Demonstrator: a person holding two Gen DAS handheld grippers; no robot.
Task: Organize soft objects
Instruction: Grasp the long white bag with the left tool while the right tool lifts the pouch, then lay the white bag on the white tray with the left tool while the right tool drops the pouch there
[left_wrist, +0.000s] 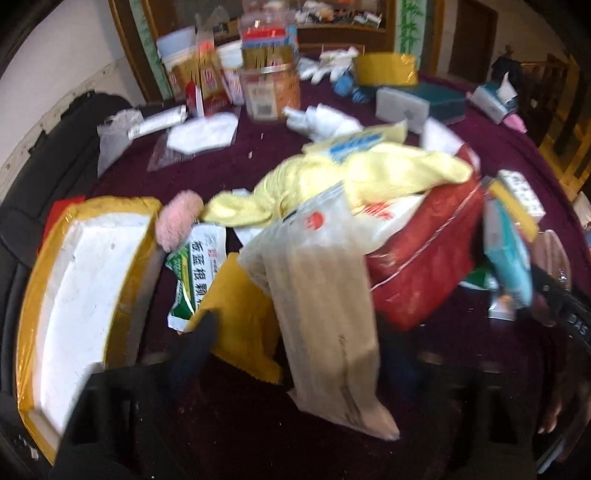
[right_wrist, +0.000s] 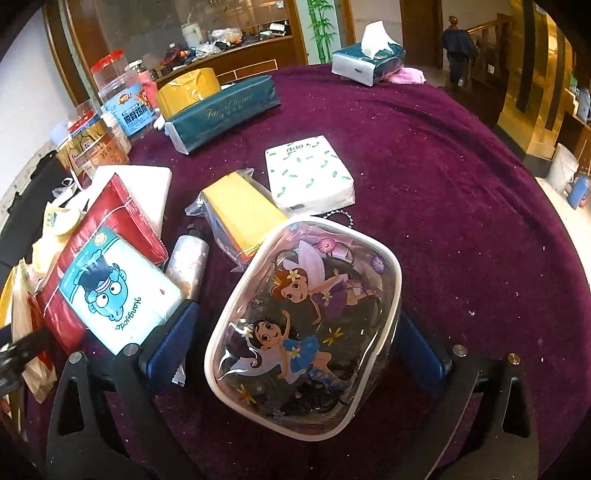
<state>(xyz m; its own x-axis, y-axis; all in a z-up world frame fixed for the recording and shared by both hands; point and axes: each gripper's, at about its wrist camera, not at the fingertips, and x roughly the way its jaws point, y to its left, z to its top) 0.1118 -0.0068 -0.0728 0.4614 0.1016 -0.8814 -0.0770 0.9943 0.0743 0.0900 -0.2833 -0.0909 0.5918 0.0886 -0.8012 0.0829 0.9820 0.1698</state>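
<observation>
Square up the left gripper (left_wrist: 303, 343) over the long tan packet (left_wrist: 325, 302), draped off the red bag (left_wrist: 424, 266) and down onto the purple tablecloth (right_wrist: 461, 221), before closing. Jaws there about half apart, astride the packet, near pad over the yellow packet (left_wrist: 240, 317) beside it and seemingly not yet pressing, though blurred too much for certainty. Shift inward to leave that yellow packet outside the bite. Pinch across the narrow width, near the middle and not at the loose lower end, to avoid a floppy swing. Squeeze gently: thin wrapper, probably soft contents, easy to crush. Lift straight off the heap without snagging the yellow cloth (left_wrist: 354, 173) bunched above it. Carry toward the white box with the yellow rim (left_wrist: 85, 280) at the left, a likely place for it. Keep the right gripper (right_wrist: 299, 339) as is for now: jaws at their widest, straddling the clear fairy pouch (right_wrist: 306, 295) flat on the cloth, gripping nothing. Mind the cartoon tissue pack (right_wrist: 118, 295) and small bottle (right_wrist: 188, 258) just beside its left finger.
</observation>
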